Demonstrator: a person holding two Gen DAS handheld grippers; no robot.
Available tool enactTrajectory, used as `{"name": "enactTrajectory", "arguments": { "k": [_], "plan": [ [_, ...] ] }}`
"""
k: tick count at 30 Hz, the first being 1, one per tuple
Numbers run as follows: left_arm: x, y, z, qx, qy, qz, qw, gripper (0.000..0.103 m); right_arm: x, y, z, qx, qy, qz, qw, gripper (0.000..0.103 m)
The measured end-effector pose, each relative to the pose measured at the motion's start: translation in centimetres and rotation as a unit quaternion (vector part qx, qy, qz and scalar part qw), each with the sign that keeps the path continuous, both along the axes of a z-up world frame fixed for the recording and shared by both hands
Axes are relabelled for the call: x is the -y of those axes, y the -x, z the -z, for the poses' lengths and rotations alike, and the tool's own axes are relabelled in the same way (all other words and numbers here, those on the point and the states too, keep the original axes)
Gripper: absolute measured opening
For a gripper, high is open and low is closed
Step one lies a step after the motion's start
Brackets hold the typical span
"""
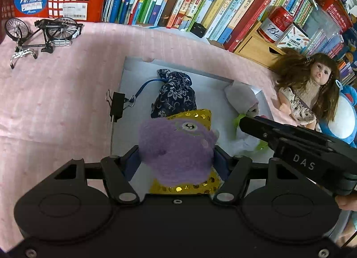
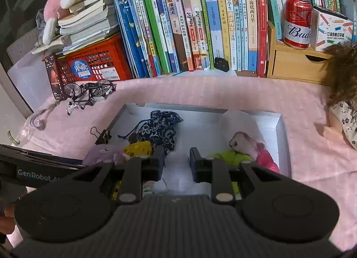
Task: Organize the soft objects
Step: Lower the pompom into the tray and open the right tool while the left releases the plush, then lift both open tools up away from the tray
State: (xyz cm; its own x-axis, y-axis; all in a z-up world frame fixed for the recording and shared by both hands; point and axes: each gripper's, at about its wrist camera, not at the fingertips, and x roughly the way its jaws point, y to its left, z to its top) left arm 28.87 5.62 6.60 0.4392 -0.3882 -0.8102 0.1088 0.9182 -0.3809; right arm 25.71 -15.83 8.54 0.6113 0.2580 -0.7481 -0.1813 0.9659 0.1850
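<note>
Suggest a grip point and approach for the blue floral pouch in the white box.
Probably the gathered neck of the blue floral pouch, where it narrows below the tied top at the box's far end. Come from above, pads either side of the neck. The purple plush in the left tongs overlaps its near end; the cord trails toward the binder clip.

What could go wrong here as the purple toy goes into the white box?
The purple toy in the left tongs could land on the blue pouch and drag its cord. The right tongs hang close beside, so the two may bump. The binder clip on the box wall could snag the plush.
</note>
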Motion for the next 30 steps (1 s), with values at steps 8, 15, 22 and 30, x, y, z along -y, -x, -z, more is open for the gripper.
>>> {"name": "enactTrajectory", "arguments": {
  "k": [8,15,22,30],
  "plan": [
    [-0.1,-0.4,0.6,-0.012,0.011,0.0,0.9999,0.066,-0.2,-0.6,0.8,-0.015,0.003,0.001,1.0,0.034],
    [-0.2,-0.4,0.6,-0.01,0.015,-0.005,0.9998,0.075,-0.3,-0.7,0.8,-0.014,0.001,0.001,1.0,0.051],
    [-0.1,-0.1,-0.3,0.008,0.009,-0.009,0.9999,0.085,-0.2,-0.4,0.1,-0.007,-0.006,0.0,1.0,0.057],
    [-0.4,0.6,-1.3,0.02,0.008,-0.005,0.9998,0.086,0.1,0.4,-1.1,0.008,-0.006,-0.001,1.0,0.062]
  ]
}}
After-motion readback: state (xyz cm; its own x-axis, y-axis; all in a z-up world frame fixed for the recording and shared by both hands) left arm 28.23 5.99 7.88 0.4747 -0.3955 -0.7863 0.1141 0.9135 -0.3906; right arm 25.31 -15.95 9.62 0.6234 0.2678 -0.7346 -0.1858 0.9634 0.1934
